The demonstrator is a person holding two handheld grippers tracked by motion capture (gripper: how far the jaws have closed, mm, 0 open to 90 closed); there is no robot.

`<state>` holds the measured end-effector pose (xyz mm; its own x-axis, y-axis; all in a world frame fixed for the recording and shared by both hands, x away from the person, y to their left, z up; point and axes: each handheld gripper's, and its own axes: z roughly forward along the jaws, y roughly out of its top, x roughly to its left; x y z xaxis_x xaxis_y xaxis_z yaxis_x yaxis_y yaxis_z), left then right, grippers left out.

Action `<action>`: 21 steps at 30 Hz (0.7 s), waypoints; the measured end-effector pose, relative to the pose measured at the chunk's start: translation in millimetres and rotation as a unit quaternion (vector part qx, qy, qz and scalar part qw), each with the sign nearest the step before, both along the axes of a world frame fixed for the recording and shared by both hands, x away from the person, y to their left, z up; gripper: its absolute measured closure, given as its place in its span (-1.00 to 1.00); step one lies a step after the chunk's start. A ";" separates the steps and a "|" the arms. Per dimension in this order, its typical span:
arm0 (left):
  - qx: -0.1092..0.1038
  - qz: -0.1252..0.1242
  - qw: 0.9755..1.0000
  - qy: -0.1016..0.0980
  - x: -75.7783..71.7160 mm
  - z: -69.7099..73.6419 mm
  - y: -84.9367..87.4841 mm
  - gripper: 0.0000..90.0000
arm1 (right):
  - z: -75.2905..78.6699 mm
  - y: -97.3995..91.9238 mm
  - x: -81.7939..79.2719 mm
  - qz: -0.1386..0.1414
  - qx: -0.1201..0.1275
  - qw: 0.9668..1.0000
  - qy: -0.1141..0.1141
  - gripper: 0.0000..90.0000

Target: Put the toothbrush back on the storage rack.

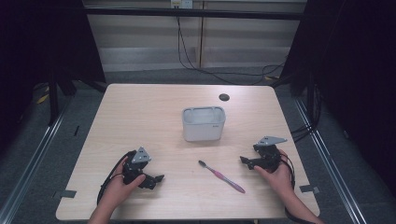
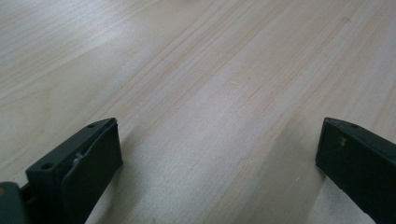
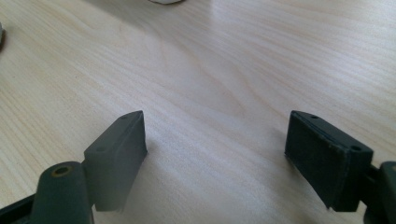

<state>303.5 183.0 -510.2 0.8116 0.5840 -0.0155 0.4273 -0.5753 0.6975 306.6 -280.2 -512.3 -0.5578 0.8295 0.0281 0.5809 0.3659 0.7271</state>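
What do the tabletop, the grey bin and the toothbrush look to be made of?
Table: pale wood-grain, likely laminate, with soft sheen. Grey bin: looks like moulded plastic, matte, rounded corners. Toothbrush: probably plastic, pink-purple handle, dark bristle head; finish too small to tell.

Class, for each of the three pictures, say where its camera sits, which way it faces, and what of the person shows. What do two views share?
High view: above the near edge, facing forward and down on the table; hands, left gripper, right gripper.
Left gripper view: on that gripper, facing bare wood between open jaws.
Right gripper view: on that gripper, likewise.
Shared: all show the tabletop.
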 end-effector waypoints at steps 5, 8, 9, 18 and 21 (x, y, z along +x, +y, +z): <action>0.000 0.000 1.000 0.000 0.0 0.0 -0.1 -1.00 | 1.1 1.4 1.1 -0.010 0.000 1.000 0.009 -0.60; 0.000 0.000 1.000 0.001 0.0 0.0 0.0 -1.00 | 4.3 3.8 3.4 -0.010 -0.013 1.000 0.022 -0.57; 0.000 0.000 1.000 0.000 0.0 0.0 -0.1 -1.00 | 8.7 8.0 5.1 -0.004 -0.018 0.999 0.041 -0.51; -0.002 0.003 1.000 -0.001 -0.6 -0.4 -0.3 -1.00 | 33.1 29.2 1.3 0.033 -0.013 0.997 0.067 -0.37; -0.002 0.003 1.000 0.000 -0.7 -0.2 -0.1 -1.00 | 42.1 40.1 -0.9 0.061 -0.030 0.994 0.081 -0.29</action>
<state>302.8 182.9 -510.4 0.8077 0.5894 -0.0173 0.4309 -0.5700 0.6996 305.8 -240.2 -470.2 -0.6469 0.7586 0.0771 0.6365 0.4816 0.6025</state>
